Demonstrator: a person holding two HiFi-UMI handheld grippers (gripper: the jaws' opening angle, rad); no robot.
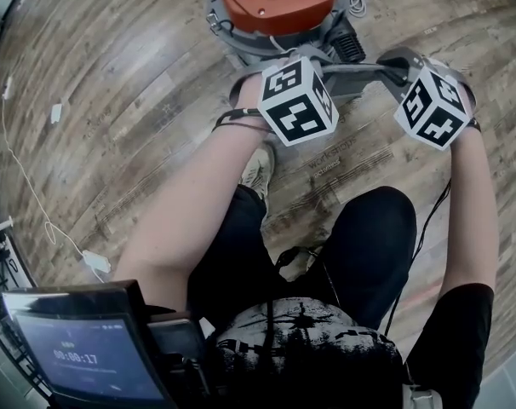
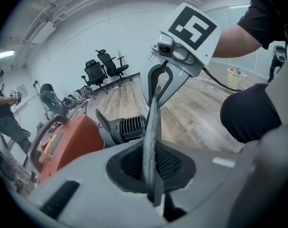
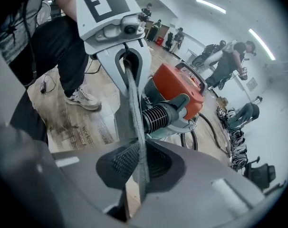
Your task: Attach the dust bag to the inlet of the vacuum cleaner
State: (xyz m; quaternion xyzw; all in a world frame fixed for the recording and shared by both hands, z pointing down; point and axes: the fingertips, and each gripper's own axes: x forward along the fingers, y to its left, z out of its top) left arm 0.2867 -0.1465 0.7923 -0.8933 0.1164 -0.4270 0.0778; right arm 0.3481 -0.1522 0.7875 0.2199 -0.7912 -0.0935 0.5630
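Well to the left of the orange vacuum cleaner (image 1: pixel 275 2), a white cable (image 1: pixel 37 203) trails over the wooden floor (image 1: pixel 139 92). Just on my side of the vacuum cleaner, my left gripper (image 2: pixel 152 177) has its jaws almost together, pinching one edge of the grey dust bag (image 2: pixel 151 127) between the pads. The bag is off the floor, close in front of the vacuum cleaner. It passes before the black ribbed inlet (image 2: pixel 127 127) as a taut, thin band seen edge-on, and I cannot tell whether it touches the inlet. To the right of the vacuum cleaner's near side, my right gripper (image 3: pixel 137 172) is likewise closed down to a narrow gap, with the bag's opposite edge clamped between its jaws. Both tools point down at a slant toward the vacuum cleaner's base.
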